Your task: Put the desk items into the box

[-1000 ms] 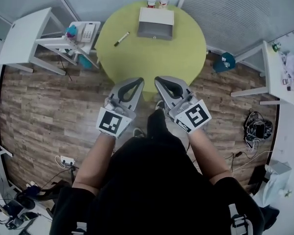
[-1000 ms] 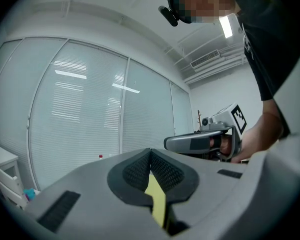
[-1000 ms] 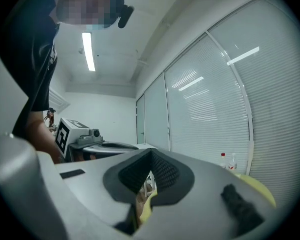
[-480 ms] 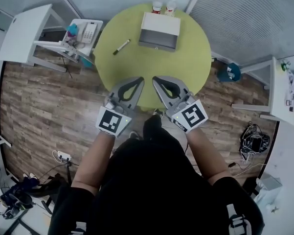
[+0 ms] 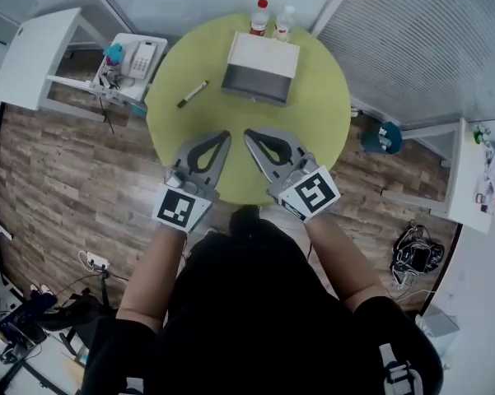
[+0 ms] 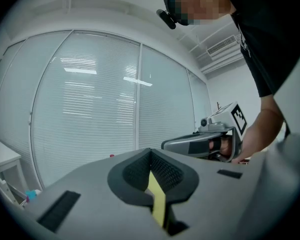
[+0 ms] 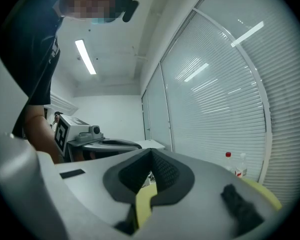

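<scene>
While the left gripper (image 5: 221, 138) and right gripper (image 5: 252, 135) hovered over the table (image 5: 317, 118), jaws together and empty, the marker (image 5: 192, 94) lay left of the box (image 5: 259, 71). Probably light, stiff, smooth, prone to rolling; pinch mid-barrel, crosswise.

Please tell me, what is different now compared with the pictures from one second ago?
The person has stepped closer to the round green table, so the left gripper and the right gripper now reach further over its near part. Nothing was taken hold of or let go: both grippers are shut and empty, as before. The marker, the box and the two bottles lie on the table unchanged.
</scene>
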